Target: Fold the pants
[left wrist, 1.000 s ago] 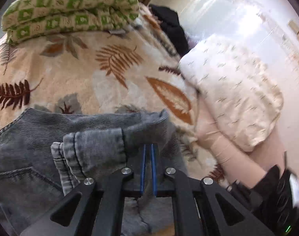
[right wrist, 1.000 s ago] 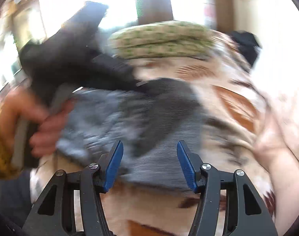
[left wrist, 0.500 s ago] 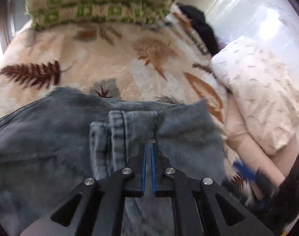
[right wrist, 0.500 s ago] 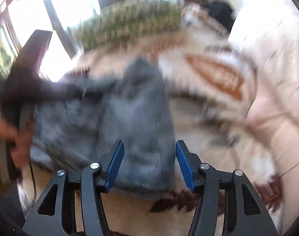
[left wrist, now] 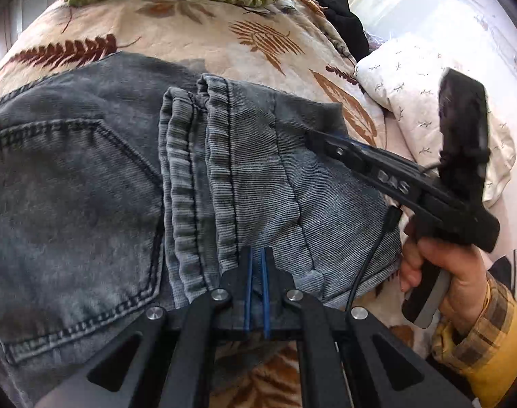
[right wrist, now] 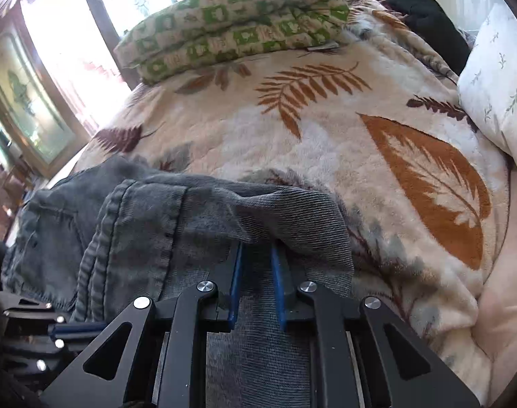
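We see the left gripper (left wrist: 256, 289) clamped tight on the near edge of the grey pants (left wrist: 88, 187), which lie folded on the leaf-print blanket (right wrist: 326, 136) ahead. The right gripper (right wrist: 256, 282) is closing, denim bunched between its narrowing jaws.

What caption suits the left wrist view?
Left gripper pinches grey jeans on a leaf-print blanket; right gripper closing on the cloth.

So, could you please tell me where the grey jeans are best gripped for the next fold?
Probably the near edge of the grey jeans, approached from the near side: both leg hems lie stacked and flat on top there, so a claw can pinch every layer together.
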A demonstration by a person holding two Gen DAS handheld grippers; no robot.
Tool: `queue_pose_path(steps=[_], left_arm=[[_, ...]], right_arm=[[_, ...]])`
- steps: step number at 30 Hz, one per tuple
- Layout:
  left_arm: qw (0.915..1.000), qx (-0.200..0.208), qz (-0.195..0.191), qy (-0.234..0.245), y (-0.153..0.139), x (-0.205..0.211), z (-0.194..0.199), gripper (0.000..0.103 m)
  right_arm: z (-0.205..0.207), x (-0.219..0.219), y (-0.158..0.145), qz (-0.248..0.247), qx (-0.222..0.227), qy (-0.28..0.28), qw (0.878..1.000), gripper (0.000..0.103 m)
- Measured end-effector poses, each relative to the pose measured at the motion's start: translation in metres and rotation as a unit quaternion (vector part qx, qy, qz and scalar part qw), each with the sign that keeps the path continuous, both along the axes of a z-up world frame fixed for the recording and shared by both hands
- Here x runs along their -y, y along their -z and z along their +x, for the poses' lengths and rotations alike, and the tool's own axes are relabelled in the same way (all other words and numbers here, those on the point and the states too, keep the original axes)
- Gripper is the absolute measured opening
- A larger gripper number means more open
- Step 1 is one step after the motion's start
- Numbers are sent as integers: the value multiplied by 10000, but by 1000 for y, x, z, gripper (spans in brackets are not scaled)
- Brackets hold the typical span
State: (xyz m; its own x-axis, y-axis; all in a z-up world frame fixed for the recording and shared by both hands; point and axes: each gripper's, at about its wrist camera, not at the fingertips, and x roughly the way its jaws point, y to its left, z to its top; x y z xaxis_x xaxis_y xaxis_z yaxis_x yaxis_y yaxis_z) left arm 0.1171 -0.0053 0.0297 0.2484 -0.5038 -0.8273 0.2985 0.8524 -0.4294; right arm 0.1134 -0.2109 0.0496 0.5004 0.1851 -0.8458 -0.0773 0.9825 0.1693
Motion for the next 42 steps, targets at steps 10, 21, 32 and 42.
queue_pose_path(steps=[10,21,32,42], left_arm=[[9991,298,286,92,-19,9,-23,15],[9972,534,389,-339,-13,-1,-38,20],[9936,886,590,-370,-24,-5,-56,31],[9854,1178,983,-737,-46,-38,-71,52]], right_arm=[[-74,-10,-37,560,-239,97,9981,33],[-97,-22,-19,176,-86,-2,9998,35],[-105,-35,-16,-297,135,-218,9992,53],[-113,-71,-34,-207,393,-598,9972,55]])
